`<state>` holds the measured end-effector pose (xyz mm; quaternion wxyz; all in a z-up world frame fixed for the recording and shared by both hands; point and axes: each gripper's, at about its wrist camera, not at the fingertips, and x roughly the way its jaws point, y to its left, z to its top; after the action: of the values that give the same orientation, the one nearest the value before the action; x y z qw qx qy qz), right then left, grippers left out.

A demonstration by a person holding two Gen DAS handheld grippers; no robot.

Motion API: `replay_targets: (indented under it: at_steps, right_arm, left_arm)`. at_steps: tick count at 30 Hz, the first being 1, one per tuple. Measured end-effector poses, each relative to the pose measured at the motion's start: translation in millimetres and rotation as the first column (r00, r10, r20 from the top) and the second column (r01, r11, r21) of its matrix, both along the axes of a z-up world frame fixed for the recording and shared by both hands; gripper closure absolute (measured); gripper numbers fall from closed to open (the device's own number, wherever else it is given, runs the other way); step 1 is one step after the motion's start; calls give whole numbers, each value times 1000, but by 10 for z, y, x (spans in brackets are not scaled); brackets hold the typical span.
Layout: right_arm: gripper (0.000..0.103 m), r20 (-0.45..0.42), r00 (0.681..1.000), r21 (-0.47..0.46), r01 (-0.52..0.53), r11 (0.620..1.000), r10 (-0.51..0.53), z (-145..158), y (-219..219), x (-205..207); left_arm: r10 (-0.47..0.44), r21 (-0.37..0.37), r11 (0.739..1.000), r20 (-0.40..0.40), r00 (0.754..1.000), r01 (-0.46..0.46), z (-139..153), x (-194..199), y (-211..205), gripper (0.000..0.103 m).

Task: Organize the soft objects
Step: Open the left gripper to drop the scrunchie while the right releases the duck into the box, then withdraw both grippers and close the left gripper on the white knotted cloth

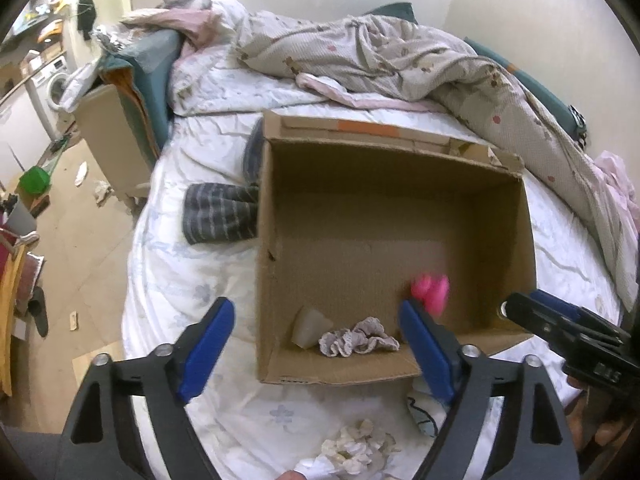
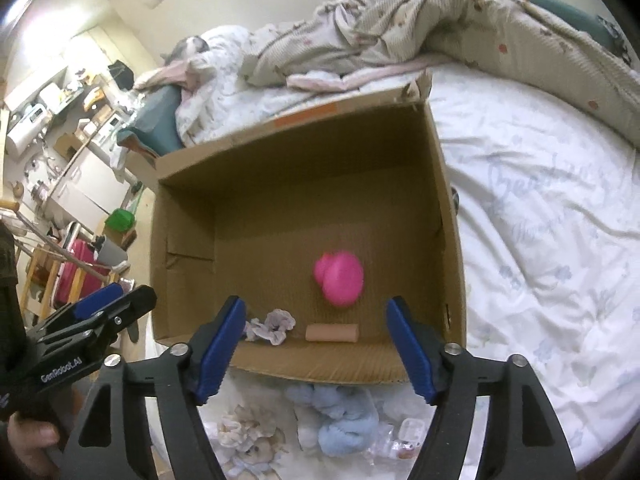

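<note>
An open cardboard box (image 1: 272, 240) (image 2: 448, 216) sits on the bed. Inside lie a pink soft toy (image 1: 432, 289) (image 2: 340, 276), blurred in the left wrist view, a lilac scrunchie (image 1: 356, 338) (image 2: 270, 325), a pale beige roll (image 2: 331, 333) and a whitish lump (image 1: 310, 326). My left gripper (image 1: 316, 354) is open and empty above the box's near edge. My right gripper (image 2: 316, 350) is open and empty over the near edge too. On the sheet in front of the box lie a cream scrunchie (image 1: 356, 446) (image 2: 244, 432) and a light blue plush (image 2: 340, 420).
A striped grey garment (image 1: 218, 214) lies left of the box. A crumpled duvet (image 1: 400, 60) (image 2: 400, 20) covers the far side of the bed. The bed's left edge drops to a cluttered floor (image 1: 80, 248). A small plastic packet (image 2: 412, 430) lies near the plush.
</note>
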<state>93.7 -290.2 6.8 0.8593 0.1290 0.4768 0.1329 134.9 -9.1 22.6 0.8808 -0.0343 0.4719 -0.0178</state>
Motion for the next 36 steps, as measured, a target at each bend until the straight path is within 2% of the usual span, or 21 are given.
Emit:
replay_targets:
  at_steps: [1,2,6,13,19,25,32,36]
  right_arm:
    - [4,11,1000,8,3,1000,-3,29,-8,-27]
    - [0,17,1000,12,6,1000,-7,51,-13,-52]
    - [0,22,1000,11,10,1000,-11,92,-37,-161]
    - [0,12,1000,-12,-8,1000,8,116,-8,-356]
    - [0,-38,999,-39,-37,999,35,-48,24,-503]
    - [0,-81,996,-62,-33,998,28,-134,-23,-614]
    - [0,-173,985,-43,15,999,-22,-299,-125,-696]
    - [0,-197,980,-15,34,999,-37,-341,-162,-661]
  left_arm:
    - [2,-5,1000,1,1000,-2,18,-16,15,12]
    - [2,-10,1000,1,1000,-2,32,-33,28,11]
    - [-5,-14,1000,7,1000,5,88,-137,47,5]
    - [-17,21,1000,-35,999,18,11,-377,21,5]
    - [-13,45,999,-72,997,16,-126,-540,17,5]
    - [13,37,999,-125,992,-9,-279,-620,58,5]
    - [74,23,997,-196,978,-70,-465,-587,239,5]
    - [106,-29,993,-228,968,-116,-547,-557,379,7]
